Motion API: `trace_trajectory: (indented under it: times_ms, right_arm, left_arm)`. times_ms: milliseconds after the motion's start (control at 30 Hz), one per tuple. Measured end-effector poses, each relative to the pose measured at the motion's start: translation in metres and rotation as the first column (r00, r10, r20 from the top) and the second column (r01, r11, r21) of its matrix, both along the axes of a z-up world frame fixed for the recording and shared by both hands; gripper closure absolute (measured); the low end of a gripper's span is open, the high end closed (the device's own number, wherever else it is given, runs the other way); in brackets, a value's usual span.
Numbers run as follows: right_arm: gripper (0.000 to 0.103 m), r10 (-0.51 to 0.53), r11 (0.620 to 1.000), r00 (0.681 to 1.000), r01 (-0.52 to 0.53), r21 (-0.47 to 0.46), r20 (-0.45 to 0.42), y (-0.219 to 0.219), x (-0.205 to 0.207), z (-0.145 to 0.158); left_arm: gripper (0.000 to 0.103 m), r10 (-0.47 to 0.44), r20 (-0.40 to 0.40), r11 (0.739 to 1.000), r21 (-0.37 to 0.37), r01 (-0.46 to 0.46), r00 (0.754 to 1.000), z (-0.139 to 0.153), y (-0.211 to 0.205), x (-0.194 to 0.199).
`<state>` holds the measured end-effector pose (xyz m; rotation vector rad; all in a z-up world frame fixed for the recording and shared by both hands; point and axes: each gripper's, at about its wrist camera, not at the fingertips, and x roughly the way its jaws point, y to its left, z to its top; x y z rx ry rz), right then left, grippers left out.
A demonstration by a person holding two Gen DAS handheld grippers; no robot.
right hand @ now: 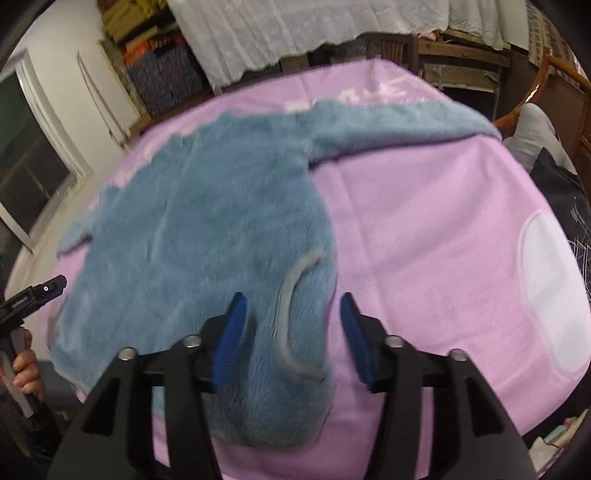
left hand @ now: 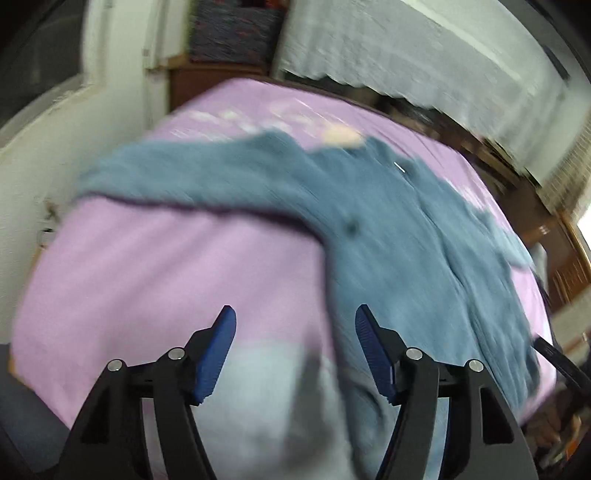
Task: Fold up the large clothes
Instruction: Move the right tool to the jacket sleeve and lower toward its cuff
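A fuzzy blue sweater (right hand: 207,229) lies spread on a pink blanket (right hand: 424,229), one sleeve (right hand: 399,125) stretched to the far right. In the blurred left wrist view the sweater (left hand: 388,229) runs from the far left to the near right, one sleeve (left hand: 177,177) reaching left. My left gripper (left hand: 295,317) is open and empty above the blanket (left hand: 166,266), just left of the sweater's edge. My right gripper (right hand: 293,302) is open, its blue pads either side of the sweater's near part with the grey neckline trim (right hand: 291,306). The left gripper (right hand: 40,295) shows at the left edge.
A white lace cloth (right hand: 295,33) hangs behind the bed. Stacked fabrics (right hand: 159,70) stand at the far left. A wooden rail (right hand: 532,88) and a grey pillow (right hand: 535,133) are at the right. A white oval patch (right hand: 554,295) marks the blanket.
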<state>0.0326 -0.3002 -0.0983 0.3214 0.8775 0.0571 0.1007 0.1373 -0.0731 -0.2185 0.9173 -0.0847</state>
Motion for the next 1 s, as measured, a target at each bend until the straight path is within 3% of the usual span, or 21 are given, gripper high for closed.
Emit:
trace_trajectory:
  times_ms: [100,267,333,433,467,600,700,800,900,1000]
  right_arm:
    - [0.047,-0.041,0.998,0.999,0.040,0.046,0.016,-0.022,0.017,0.013]
    - [0.046,-0.148,0.977,0.988,0.140,0.163,0.034,-0.068,0.061,0.021]
    - [0.042,-0.204,0.955,0.979,0.194,0.224,0.022,-0.090,0.078,0.015]
    - [0.042,-0.281,0.918,0.960,0.270,0.292,-0.005,-0.120,0.097,0.005]
    - [0.042,-0.303,0.903,0.953,0.293,0.315,-0.018,-0.131,0.103,0.001]
    - [0.042,-0.368,0.858,0.928,0.361,0.366,-0.053,-0.163,0.118,-0.007]
    - [0.042,-0.415,0.830,0.907,0.409,0.379,-0.071,-0.184,0.136,-0.012]
    - [0.042,-0.455,0.811,0.884,0.460,0.362,-0.103,-0.198,0.153,-0.019]
    - [0.042,-0.508,0.778,0.852,0.517,0.357,-0.128,-0.212,0.166,-0.027]
    - [0.042,-0.527,0.749,0.840,0.532,0.394,-0.132,-0.223,0.174,-0.034]
  left_arm:
    - [0.037,0.088,-0.012,0.996,0.034,-0.087,0.996,0.008,0.022,0.038]
    - [0.037,0.128,-0.013,0.989,0.077,-0.126,0.992,0.012,0.028,0.097]
    - [0.037,0.136,-0.021,0.985,0.109,-0.133,0.990,0.006,0.029,0.116]
    - [0.037,0.230,-0.079,0.953,0.221,-0.208,0.970,-0.017,0.037,0.143]
    - [0.033,0.252,-0.105,0.948,0.226,-0.223,0.962,-0.026,0.043,0.150]
    - [0.029,0.261,-0.076,0.932,0.278,-0.231,0.962,-0.025,0.045,0.151]
    - [0.029,0.295,-0.096,0.928,0.264,-0.261,0.951,-0.021,0.046,0.156]
    - [0.030,0.255,-0.086,0.948,0.219,-0.231,0.963,-0.008,0.031,0.162]
    - [0.030,0.182,-0.070,0.961,0.223,-0.162,0.981,0.002,0.002,0.167]
    - [0.030,0.101,-0.065,0.970,0.230,-0.084,0.993,0.007,-0.038,0.182]
